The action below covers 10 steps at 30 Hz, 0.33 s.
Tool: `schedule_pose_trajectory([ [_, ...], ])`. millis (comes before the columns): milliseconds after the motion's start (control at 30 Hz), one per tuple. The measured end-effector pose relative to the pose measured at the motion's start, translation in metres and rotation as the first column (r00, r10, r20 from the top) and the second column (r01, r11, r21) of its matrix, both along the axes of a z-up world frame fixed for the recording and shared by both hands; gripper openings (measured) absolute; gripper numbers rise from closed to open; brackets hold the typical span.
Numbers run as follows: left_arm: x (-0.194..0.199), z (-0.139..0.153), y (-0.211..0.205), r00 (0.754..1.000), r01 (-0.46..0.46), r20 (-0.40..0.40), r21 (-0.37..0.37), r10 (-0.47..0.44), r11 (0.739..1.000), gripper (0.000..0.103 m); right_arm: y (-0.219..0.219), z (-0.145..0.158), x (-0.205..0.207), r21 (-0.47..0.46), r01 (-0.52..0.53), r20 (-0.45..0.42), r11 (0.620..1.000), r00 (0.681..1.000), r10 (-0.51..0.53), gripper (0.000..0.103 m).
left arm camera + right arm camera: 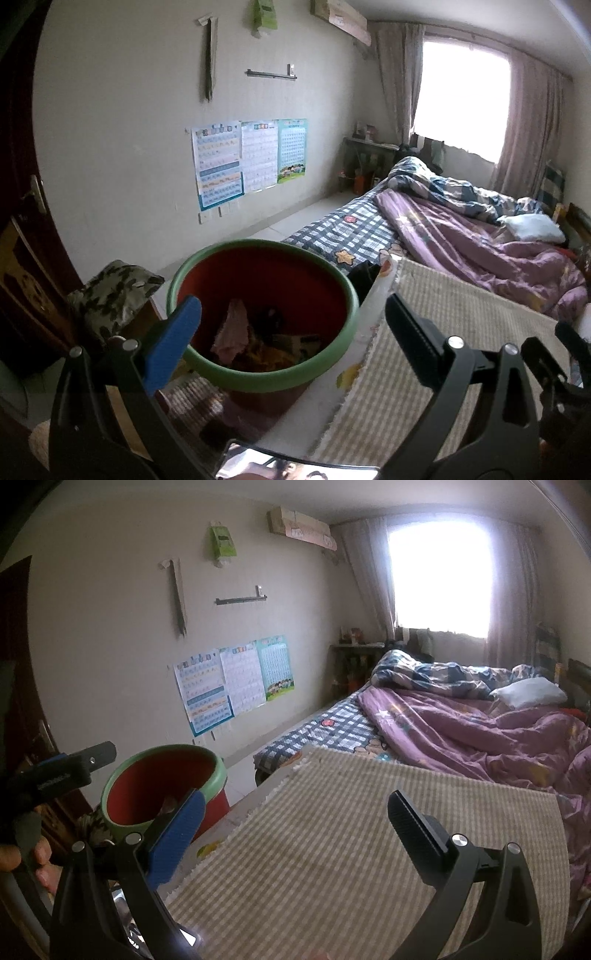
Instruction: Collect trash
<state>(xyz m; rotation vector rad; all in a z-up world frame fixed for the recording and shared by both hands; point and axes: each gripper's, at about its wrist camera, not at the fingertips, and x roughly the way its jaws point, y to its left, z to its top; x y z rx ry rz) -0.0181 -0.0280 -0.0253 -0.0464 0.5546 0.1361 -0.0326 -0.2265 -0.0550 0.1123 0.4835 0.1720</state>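
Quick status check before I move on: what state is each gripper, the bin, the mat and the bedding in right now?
Left gripper: open, empty, over the bin.
Right gripper: open, empty, over the mat.
Trash bin: upright, uncovered, scraps at the bottom, far from full.
Striped mat: lying flat, nothing on it.
Purple quilt: rumpled, bed unmade.
Curtains: drawn apart.

Left wrist view looks forward and slightly down, close above the red bin [264, 317] beside the striped mat [436, 354]. Right wrist view sits over that mat [369, 849], bin [162, 786] farther left. Both share the bed [461, 229] and posters [232, 683].
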Motion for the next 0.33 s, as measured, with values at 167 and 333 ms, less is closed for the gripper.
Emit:
schedule_pose_trajectory([
  [167,0.009,-0.013,-0.004,0.999,0.033,-0.038,-0.041,-0.035,0.999,0.098,-0.026,-0.020,0.006,0.015,0.069,-0.086,0.998,0.994,-0.067,0.096],
  [333,0.033,-0.049,-0.048,0.975,0.125,-0.168,-0.115,-0.143,0.985,0.098,-0.094,-0.051,0.002,-0.060,0.274,-0.176,0.960,0.944,-0.280,0.096],
])
